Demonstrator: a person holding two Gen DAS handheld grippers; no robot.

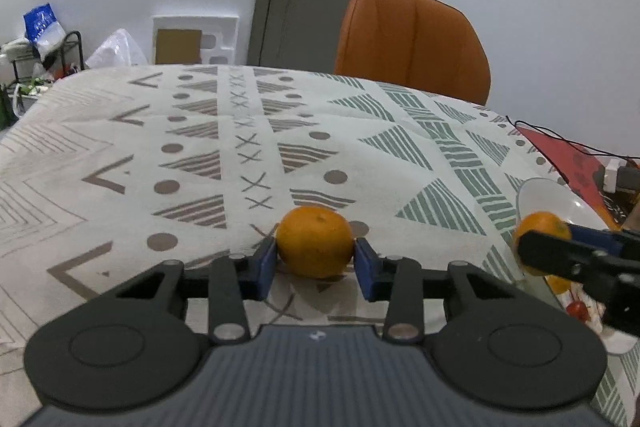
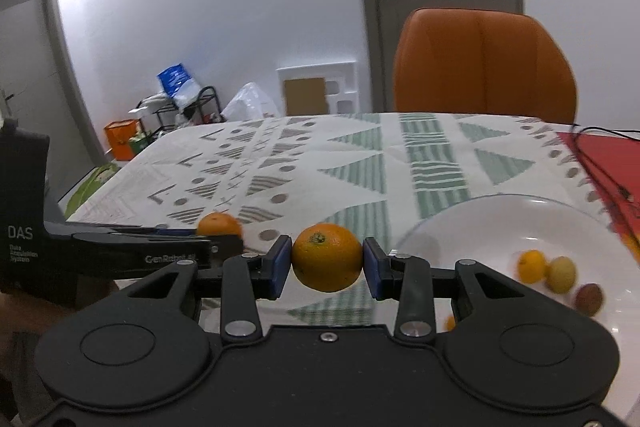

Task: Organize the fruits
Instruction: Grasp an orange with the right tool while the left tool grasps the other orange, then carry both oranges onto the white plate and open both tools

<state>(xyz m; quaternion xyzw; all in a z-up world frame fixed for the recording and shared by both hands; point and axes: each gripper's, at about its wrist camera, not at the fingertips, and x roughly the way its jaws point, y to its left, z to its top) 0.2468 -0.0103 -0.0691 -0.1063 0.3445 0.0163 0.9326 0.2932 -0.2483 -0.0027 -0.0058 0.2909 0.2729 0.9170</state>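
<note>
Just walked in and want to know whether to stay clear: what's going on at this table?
A person is sorting fruit with two handheld grippers. The left gripper is shut on an orange low over the patterned tablecloth. The right gripper holds a second orange lifted beside the white bowl, which already holds a few small fruits.

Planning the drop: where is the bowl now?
The white bowl sits on the patterned tablecloth, right of the orange held in the right gripper.
</note>
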